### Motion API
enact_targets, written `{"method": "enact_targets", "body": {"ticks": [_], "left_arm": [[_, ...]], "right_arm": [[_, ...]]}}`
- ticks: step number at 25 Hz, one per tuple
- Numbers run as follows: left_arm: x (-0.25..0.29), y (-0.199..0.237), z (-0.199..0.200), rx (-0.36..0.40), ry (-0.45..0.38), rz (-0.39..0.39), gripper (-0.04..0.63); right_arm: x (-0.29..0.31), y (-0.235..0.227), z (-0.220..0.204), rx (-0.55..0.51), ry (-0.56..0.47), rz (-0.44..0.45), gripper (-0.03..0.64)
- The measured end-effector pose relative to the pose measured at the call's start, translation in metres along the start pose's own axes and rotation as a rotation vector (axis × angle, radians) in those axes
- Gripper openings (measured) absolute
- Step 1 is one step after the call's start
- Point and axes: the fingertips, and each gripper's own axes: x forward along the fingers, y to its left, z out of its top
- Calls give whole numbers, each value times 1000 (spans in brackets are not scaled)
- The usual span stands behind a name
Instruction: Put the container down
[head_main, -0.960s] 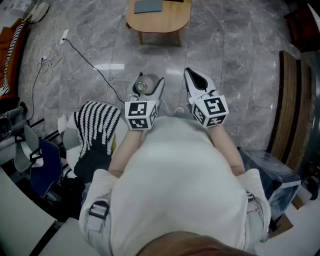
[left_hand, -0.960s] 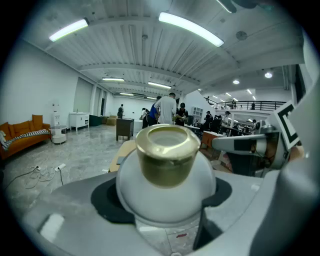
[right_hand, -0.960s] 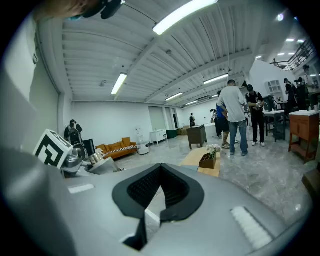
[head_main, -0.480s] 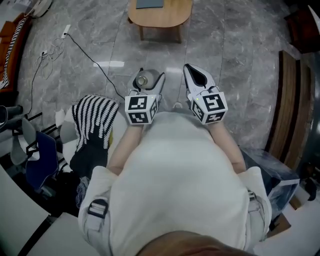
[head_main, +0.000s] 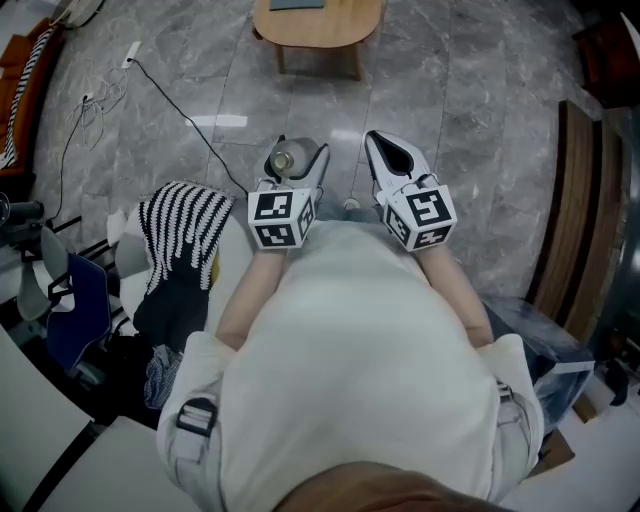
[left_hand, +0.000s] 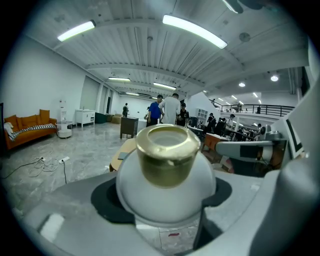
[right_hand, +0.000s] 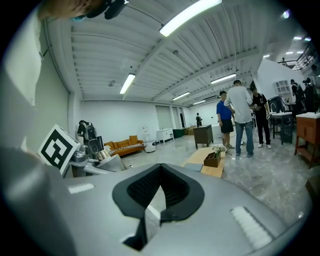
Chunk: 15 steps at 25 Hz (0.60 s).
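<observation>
My left gripper (head_main: 299, 159) is shut on a round white container (head_main: 283, 160) with a gold lid, held in front of the person's body above the grey marble floor. In the left gripper view the container (left_hand: 167, 165) fills the middle, upright, its gold lid (left_hand: 167, 155) tipped slightly toward the camera, with the grey jaws against both its sides. Just to its right, my right gripper (head_main: 387, 152) is held at the same height. Its black pads (right_hand: 159, 192) meet with nothing between them.
A low wooden table (head_main: 318, 22) stands ahead on the floor. A black cable (head_main: 170, 105) runs across the floor at the left. A striped cloth (head_main: 182, 225) and a blue chair (head_main: 75, 320) lie at the left, wooden slats (head_main: 570, 230) at the right. People (right_hand: 240, 117) stand far off.
The whole head view has slid up a little, the table nearer the top edge. Both grippers keep their places side by side, and the container stays in the left one.
</observation>
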Motion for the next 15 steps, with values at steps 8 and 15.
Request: {"method": "enact_targets", "body": {"ticks": [8, 15], "left_arm": [[12, 5, -1, -12, 13, 11, 350], [44, 20, 12, -18, 21, 9, 350]], "right_arm": [[14, -14, -3, 30, 21, -17, -1], [45, -42, 5, 51, 29, -30, -1]]}}
